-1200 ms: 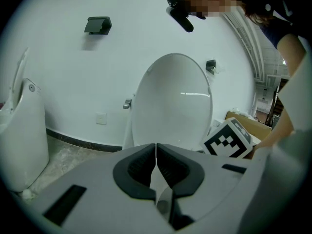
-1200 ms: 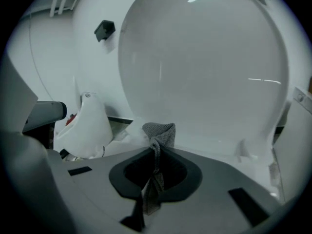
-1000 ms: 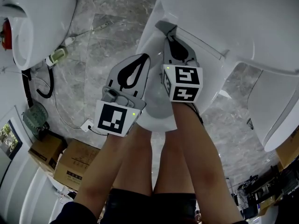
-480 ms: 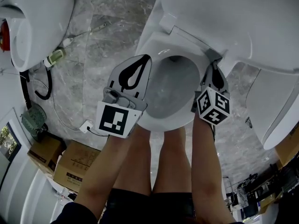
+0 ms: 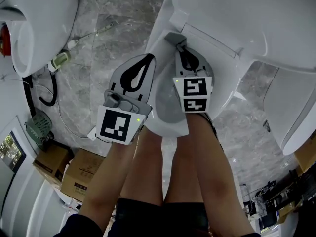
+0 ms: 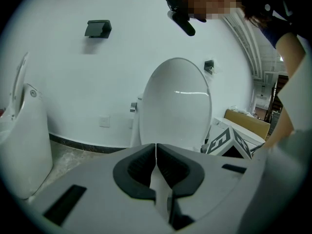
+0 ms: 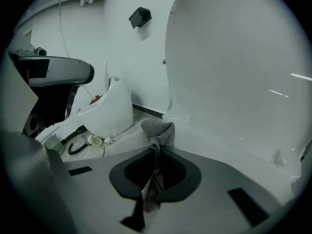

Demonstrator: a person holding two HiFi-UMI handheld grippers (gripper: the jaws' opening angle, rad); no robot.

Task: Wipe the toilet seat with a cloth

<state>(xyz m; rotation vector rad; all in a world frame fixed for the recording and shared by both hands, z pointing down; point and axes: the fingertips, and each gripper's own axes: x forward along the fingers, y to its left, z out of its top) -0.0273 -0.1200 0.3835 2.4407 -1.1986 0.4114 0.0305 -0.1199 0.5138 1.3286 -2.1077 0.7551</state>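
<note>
One grey knitted cloth (image 7: 158, 130) we are pinching in the right gripper (image 5: 178, 43) jaws at the white oval toilet seat's (image 5: 165, 128) 12 o'clock; the left gripper (image 5: 149, 58) jaws are pressing together, empty.

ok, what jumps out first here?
The white toilet, lid up, fills the middle of the head view. The right gripper is shut on a grey cloth at the rim near the hinge. The left gripper is shut and empty by the bowl's left side; a urinal sits top left.
</note>
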